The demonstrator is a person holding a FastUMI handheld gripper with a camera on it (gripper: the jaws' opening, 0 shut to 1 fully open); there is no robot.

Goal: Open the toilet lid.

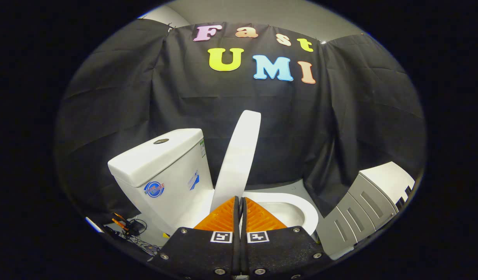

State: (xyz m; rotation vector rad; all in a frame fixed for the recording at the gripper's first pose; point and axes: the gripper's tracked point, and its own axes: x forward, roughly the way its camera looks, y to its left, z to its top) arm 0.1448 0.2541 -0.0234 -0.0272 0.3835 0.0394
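A white toilet stands ahead of me, its tank (165,163) to the left with a flush button on top. The white lid (239,155) is raised, standing nearly upright and seen edge-on, leaning toward the tank. The seat and bowl rim (301,208) lie exposed to the right of the lid. My gripper (240,200) is shut, its two fingers pressed together with nothing between them, the tips just in front of the lid's lower end.
A grey and white appliance (363,210) stands close on the right of the bowl. Cables and a small orange-and-black item (124,227) lie on the floor left of the tank. Black cloth walls enclose the booth.
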